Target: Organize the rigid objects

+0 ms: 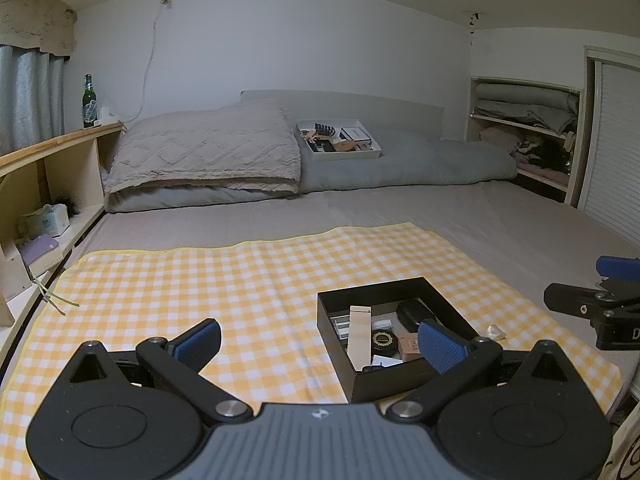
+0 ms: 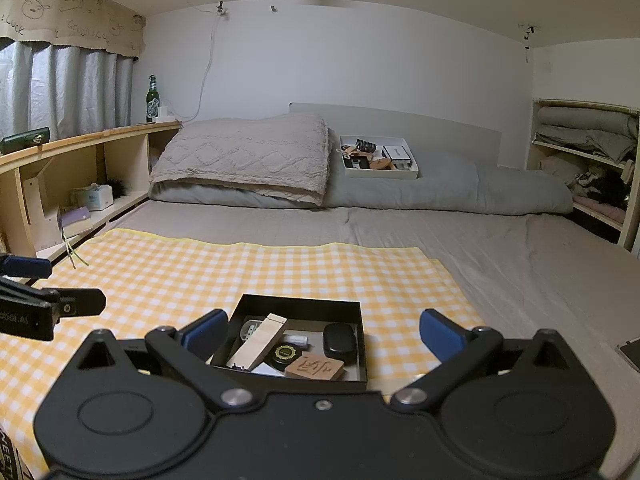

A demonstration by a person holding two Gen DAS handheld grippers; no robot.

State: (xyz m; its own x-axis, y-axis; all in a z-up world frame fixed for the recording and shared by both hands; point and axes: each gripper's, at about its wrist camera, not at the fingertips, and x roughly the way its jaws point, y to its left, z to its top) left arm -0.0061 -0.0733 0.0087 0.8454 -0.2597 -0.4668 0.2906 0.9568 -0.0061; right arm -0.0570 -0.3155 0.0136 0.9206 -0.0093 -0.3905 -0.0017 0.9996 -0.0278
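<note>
A black open box (image 1: 384, 292) (image 2: 298, 304) rests on the yellow checked cloth (image 1: 200, 280) (image 2: 200, 272). Inside lie a long pale wooden block (image 1: 360, 332) (image 2: 262, 340), a black oval case (image 1: 412, 314) (image 2: 340, 340), a round black tin (image 1: 383, 338) (image 2: 286, 353), a brown carved block (image 2: 316, 367) and a small white piece (image 2: 296, 339). My left gripper (image 1: 320, 340) is open, its right finger in front of the box's near right corner. My right gripper (image 2: 320, 330) is open just before the box, fingers apart on either side. Nothing is held.
A white tray (image 1: 340, 152) (image 2: 380, 172) with several small objects sits on the grey duvet at the back. A small white lump (image 1: 496, 332) lies right of the box. Wooden shelves (image 1: 52, 176) (image 2: 80, 168) run along the left, with a green bottle (image 1: 89, 102) (image 2: 152, 100).
</note>
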